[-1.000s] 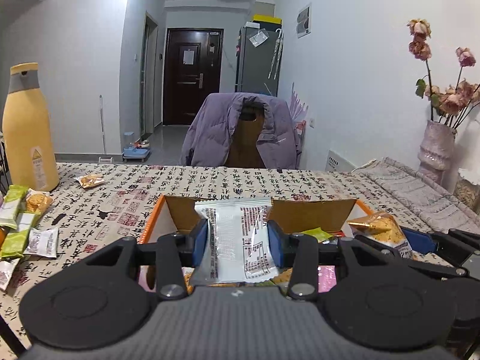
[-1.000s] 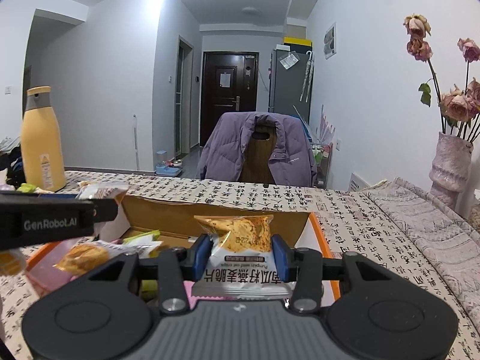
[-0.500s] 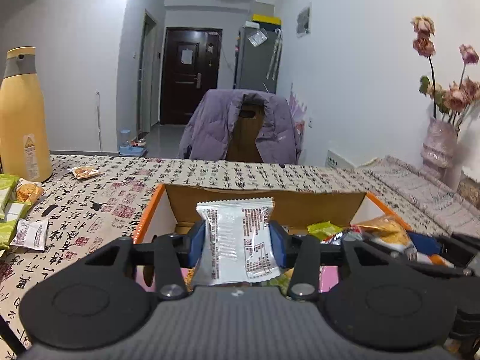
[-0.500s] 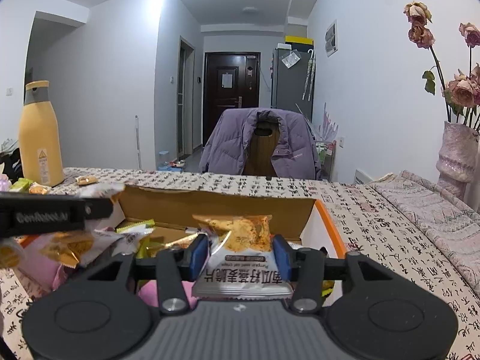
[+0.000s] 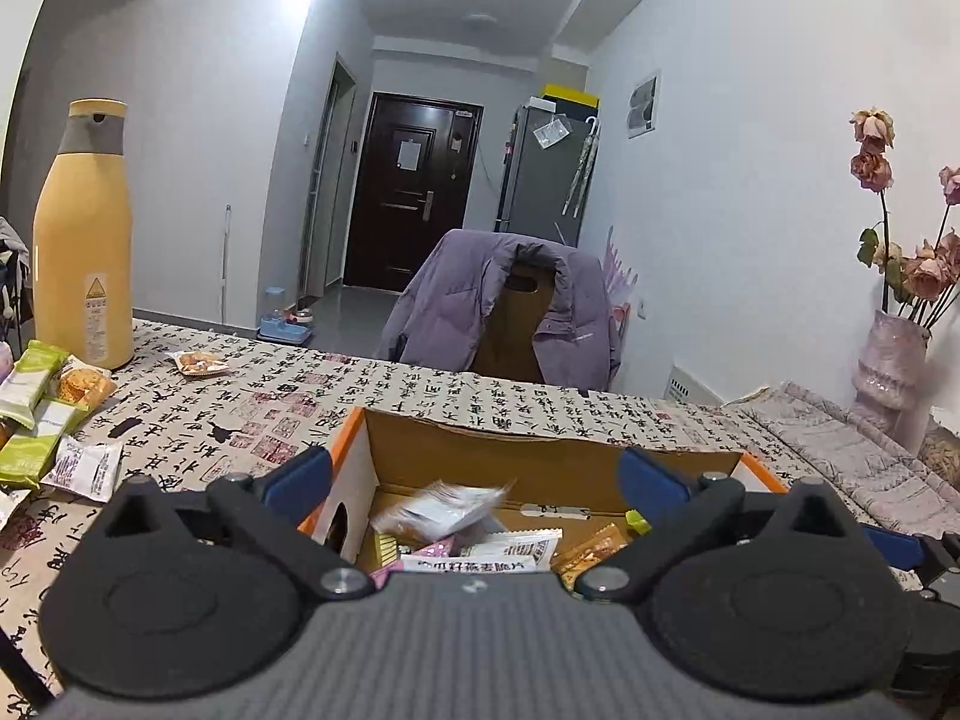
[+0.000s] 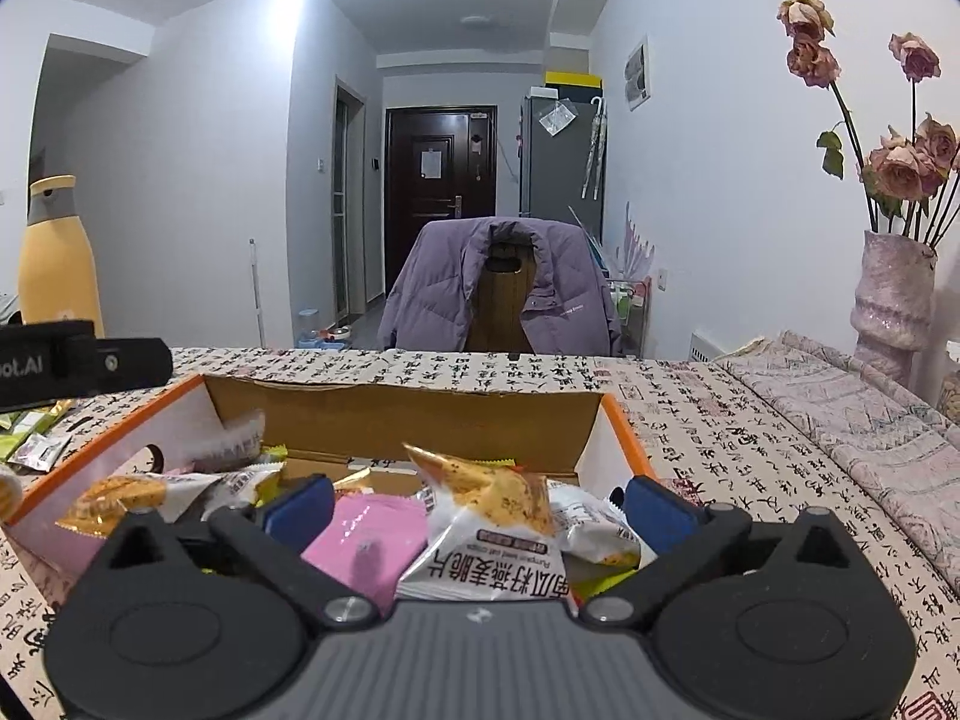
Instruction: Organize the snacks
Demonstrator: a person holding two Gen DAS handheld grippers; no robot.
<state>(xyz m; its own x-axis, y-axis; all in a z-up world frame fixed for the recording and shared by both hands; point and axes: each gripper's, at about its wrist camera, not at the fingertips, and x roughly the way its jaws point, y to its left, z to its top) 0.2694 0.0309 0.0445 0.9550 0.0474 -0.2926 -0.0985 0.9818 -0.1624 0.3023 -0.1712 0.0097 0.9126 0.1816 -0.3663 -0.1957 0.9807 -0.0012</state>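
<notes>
An orange-edged cardboard box [image 5: 540, 450] [image 6: 408, 414] sits on the table with several snack packets inside. My left gripper [image 5: 474, 480] is open above the box; a silver-white packet [image 5: 444, 504], blurred, is loose below it inside the box. My right gripper [image 6: 480, 504] is open; the orange-and-white packet [image 6: 486, 534] lies loose between its blue fingers on the pile. A pink packet [image 6: 366, 534] lies beside it. Loose snack packets [image 5: 54, 420] lie on the table at the left.
A tall yellow bottle [image 5: 81, 240] stands at the table's left. A chair with a purple jacket [image 5: 510, 312] is behind the table. A vase with dried roses [image 6: 888, 300] stands at the right, by a folded cloth [image 6: 840, 408].
Both grippers have opened. The silver-white packet has dropped from the left gripper into the box. The orange-and-white packet has been let go and rests on the pile.
</notes>
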